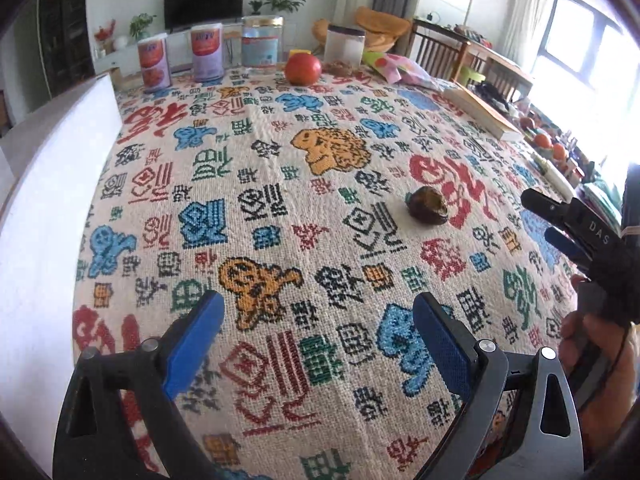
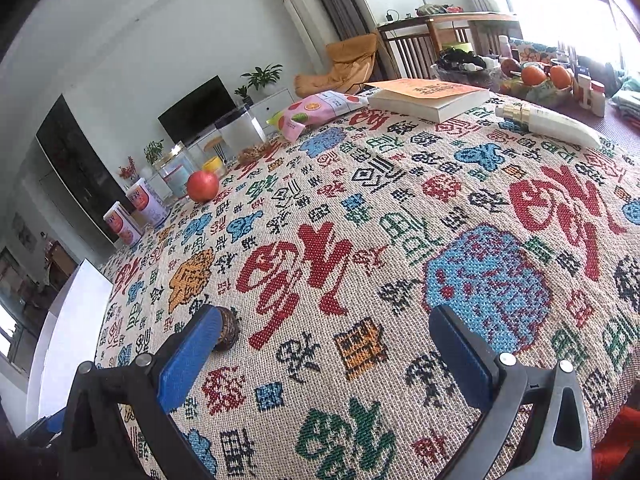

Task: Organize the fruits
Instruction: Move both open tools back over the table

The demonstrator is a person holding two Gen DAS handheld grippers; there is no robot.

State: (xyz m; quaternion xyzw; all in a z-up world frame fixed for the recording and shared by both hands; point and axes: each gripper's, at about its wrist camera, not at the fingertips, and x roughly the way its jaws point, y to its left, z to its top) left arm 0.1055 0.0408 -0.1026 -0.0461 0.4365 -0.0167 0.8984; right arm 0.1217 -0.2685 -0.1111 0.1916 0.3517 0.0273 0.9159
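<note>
We hold both tools spread wide with nothing between the pads: the left gripper (image 1: 316,344) hangs over bare patterned tablecloth (image 1: 280,184), and the right gripper (image 2: 328,356) does the same.

The dark brown fruit (image 1: 427,211) lies ahead of the left gripper and off to its right, well apart from its pads. For the right gripper the same fruit (image 2: 226,330) sits just beyond its left finger (image 2: 192,354), partly hidden behind it.

The red apple (image 1: 303,69) stands far ahead of both tools, near the jars (image 1: 262,42) at the table's far edge.

We see the main risk at that left finger: it is so close to the dark fruit that a sideways sweep could knock it rolling across the cloth.

Both tools also aim toward the same small fruit, so they could collide over it.

The fruit looks soft and dented, so a hard squeeze might crush it.
</note>
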